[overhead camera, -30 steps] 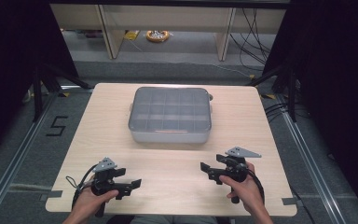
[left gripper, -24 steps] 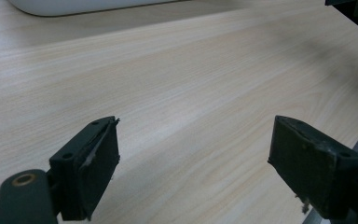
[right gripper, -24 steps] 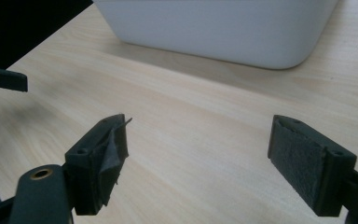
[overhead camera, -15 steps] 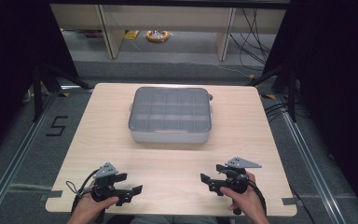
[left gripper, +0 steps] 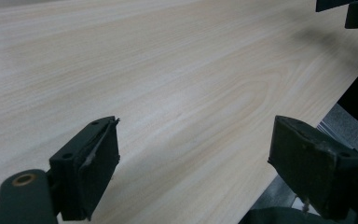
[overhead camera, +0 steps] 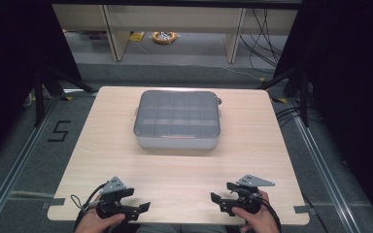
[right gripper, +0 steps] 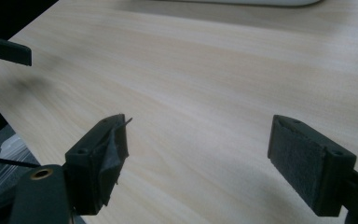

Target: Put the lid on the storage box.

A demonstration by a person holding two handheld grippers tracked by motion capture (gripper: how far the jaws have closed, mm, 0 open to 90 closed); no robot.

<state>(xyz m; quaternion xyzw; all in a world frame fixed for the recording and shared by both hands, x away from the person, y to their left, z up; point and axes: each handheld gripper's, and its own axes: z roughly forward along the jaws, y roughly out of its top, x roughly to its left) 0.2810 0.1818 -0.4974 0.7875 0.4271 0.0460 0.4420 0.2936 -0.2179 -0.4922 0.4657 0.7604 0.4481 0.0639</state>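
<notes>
- One grey compartment box [overhead camera: 177, 120] with clear lid, mid-table, well apart from both grippers; twelve cells, perhaps, under the glare.
- Two grippers at the near edge of one wooden table [overhead camera: 252, 145]: left gripper [overhead camera: 143, 208] and right gripper [overhead camera: 214, 200], jaws spread wide, gripping nothing.

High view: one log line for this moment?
left gripper: open, empty | right gripper: open, empty | both near table front edge | compartment box: lid closed, untouched

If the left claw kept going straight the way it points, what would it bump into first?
Probably the right claw. The open left claw points across bare light wooden table toward it, though depth is hard to judge.
</notes>
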